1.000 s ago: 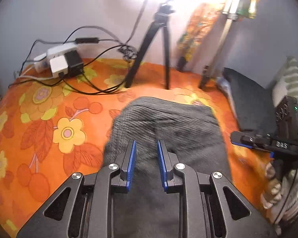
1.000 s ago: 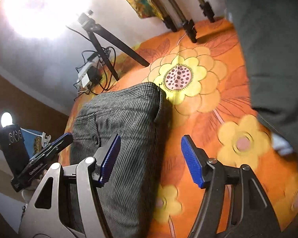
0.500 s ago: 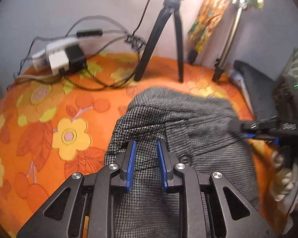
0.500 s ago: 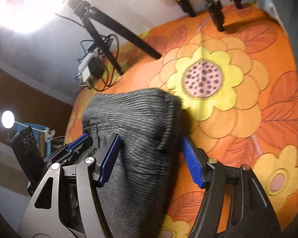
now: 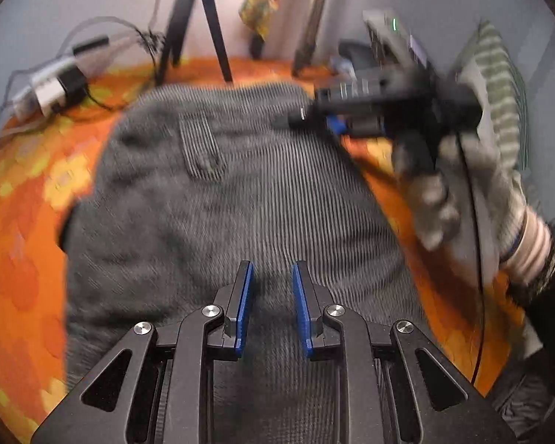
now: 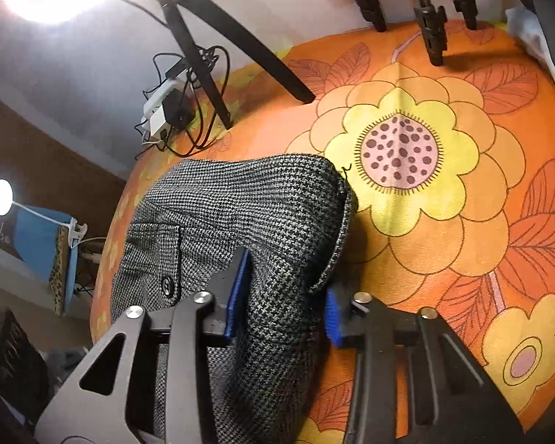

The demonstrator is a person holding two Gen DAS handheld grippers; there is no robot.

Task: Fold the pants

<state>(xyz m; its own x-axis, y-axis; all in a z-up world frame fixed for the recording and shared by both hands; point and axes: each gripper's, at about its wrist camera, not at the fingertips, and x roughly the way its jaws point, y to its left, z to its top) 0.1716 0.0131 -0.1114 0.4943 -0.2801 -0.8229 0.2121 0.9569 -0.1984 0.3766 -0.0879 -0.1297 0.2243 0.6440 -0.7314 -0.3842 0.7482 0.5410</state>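
The grey houndstooth pants [image 5: 240,192] lie folded on the orange flowered cloth [image 5: 22,192]; a back pocket flap and button show in the right wrist view [image 6: 218,214]. My left gripper [image 5: 270,288] hovers over the near part of the pants with its blue pads a small gap apart and nothing between them. My right gripper [image 6: 285,288] straddles the right edge fold of the pants, its pads closing on the fabric. The right gripper also shows in the left wrist view [image 5: 381,111], held by a gloved hand at the pants' far right corner.
Tripod legs [image 6: 218,55] stand at the back of the cloth, with a power strip and cables [image 6: 166,111] beside them. More stand legs [image 6: 433,26] sit at the back right. A dark cushion [image 6: 544,7] lies at the far right edge.
My right gripper has narrowed onto the pants' right edge fold. My left gripper has moved forward over the pants, and the right gripper has swung into its view.
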